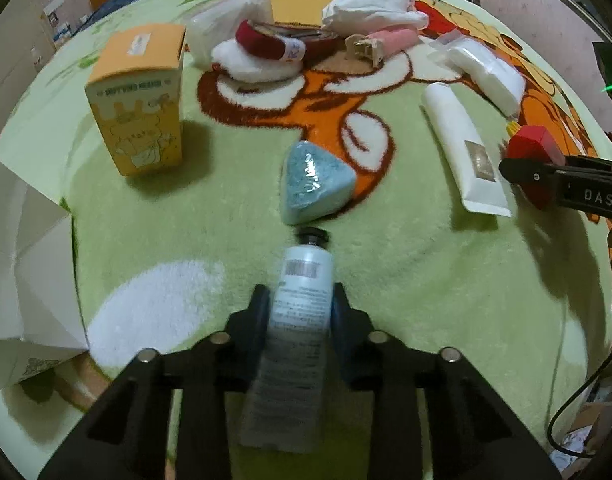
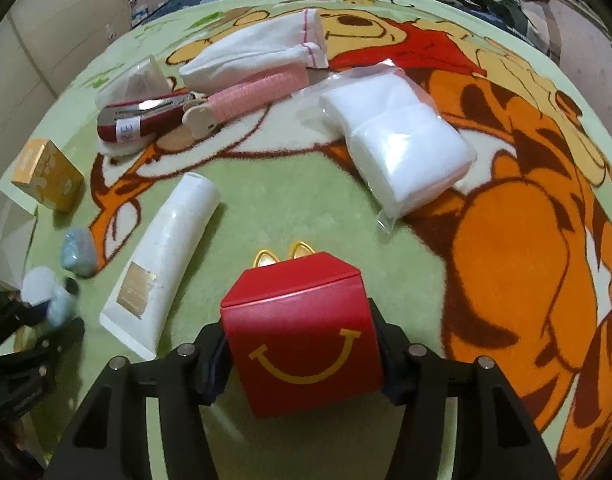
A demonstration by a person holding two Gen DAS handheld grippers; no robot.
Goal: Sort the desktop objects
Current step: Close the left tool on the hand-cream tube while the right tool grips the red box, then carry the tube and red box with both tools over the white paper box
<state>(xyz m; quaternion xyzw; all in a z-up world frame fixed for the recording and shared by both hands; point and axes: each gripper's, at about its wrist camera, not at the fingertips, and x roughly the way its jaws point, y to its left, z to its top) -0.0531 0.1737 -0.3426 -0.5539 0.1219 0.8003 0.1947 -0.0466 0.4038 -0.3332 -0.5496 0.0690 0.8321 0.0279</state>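
My left gripper (image 1: pixel 299 304) is shut on a small grey-white cream tube (image 1: pixel 295 320) with a black cap, held above the green blanket; its cap points at a blue triangular wrapped block (image 1: pixel 312 182). My right gripper (image 2: pixel 301 344) is shut on a red toy box with a yellow smile (image 2: pixel 301 328); it also shows in the left wrist view (image 1: pixel 534 156). A large white tube (image 2: pixel 161 256) lies left of the red box. The left gripper with its tube shows blurred at the right wrist view's left edge (image 2: pixel 45 296).
A yellow carton (image 1: pixel 139 100) stands at the left. Far back lie a red case (image 2: pixel 137 120), a pink-handled tool (image 2: pixel 241 96), a white cloth pouch (image 2: pixel 257 56) and a bagged white pack (image 2: pixel 398 152). A white paper box (image 1: pixel 21 264) sits at the left edge.
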